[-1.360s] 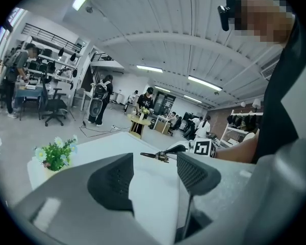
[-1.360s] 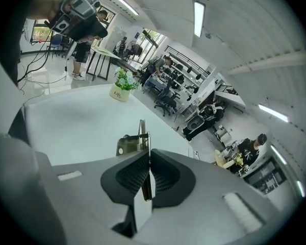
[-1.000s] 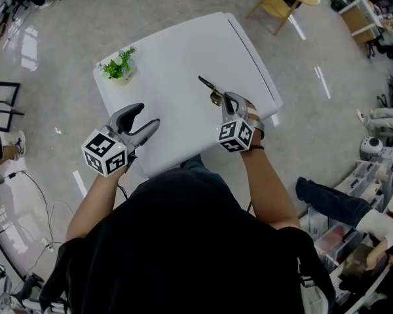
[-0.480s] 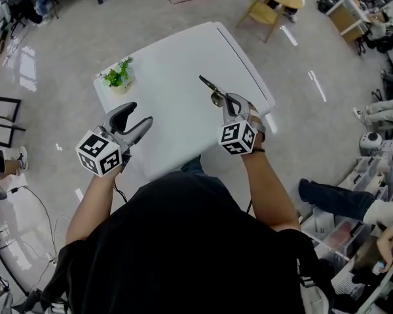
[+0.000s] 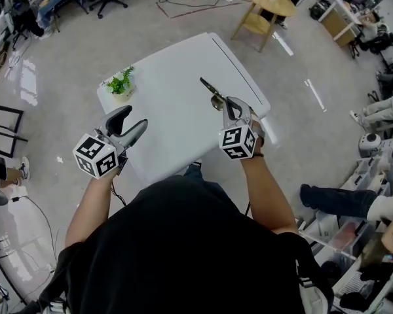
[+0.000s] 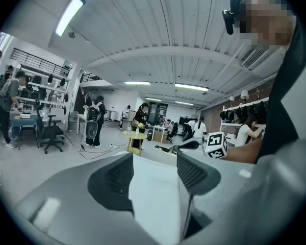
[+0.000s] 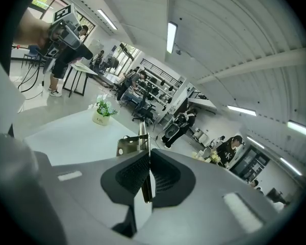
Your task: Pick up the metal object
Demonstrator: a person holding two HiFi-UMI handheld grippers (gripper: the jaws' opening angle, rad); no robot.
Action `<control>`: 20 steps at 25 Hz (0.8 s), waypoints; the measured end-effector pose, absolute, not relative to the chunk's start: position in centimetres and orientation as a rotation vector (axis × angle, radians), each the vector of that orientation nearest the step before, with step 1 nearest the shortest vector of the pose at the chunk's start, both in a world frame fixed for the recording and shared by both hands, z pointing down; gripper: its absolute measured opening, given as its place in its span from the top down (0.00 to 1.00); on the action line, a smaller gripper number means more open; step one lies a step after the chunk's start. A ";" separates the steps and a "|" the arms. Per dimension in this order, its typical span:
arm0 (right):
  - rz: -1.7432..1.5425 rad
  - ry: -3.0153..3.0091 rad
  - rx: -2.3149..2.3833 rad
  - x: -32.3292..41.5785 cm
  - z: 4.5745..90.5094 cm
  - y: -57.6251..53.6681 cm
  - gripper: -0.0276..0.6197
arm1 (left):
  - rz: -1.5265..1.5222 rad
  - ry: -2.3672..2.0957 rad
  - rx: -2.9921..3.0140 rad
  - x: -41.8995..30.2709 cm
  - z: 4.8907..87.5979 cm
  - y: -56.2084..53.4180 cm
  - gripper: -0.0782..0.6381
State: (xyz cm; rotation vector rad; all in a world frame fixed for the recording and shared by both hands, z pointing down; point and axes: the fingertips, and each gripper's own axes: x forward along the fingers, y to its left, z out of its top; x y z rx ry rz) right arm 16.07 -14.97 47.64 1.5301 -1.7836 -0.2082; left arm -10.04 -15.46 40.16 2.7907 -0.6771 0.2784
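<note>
Right tongs (image 7: 148, 161) tight on metal object (image 7: 131, 142).

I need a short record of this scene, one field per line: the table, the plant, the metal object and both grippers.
table: white, standing on a grey floor
plant: small, potted, near the table's left corner
right gripper: shut on the metal object, over the table's right part
metal object: thin, sticks out past the jaws, seems clear of the tabletop
left gripper: open, nothing between its jaws, by the table's near left edge
</note>
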 end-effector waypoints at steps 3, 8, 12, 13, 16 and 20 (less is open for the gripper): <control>-0.211 -1.788 1.550 16.0 46.8 -14.2 0.91 | 0.269 -0.686 2.802 -10.6 39.4 -15.1 0.35; -0.197 -1.800 1.580 16.4 46.2 -12.6 0.91 | 0.259 -0.698 2.817 -10.8 38.7 -13.8 0.35; -0.197 -1.801 1.596 16.4 45.7 -11.6 0.91 | 0.254 -0.700 2.828 -11.1 38.2 -13.0 0.35; -0.195 -1.802 1.599 16.4 45.7 -11.4 0.91 | 0.254 -0.700 2.831 -11.2 38.1 -12.8 0.35; -0.191 -1.805 1.606 16.2 45.7 -10.7 0.91 | 0.247 -0.704 2.837 -11.3 38.1 -12.2 0.35; -0.184 -1.809 1.610 16.1 45.8 -9.4 0.91 | 0.243 -0.705 2.834 -11.4 38.1 -11.1 0.35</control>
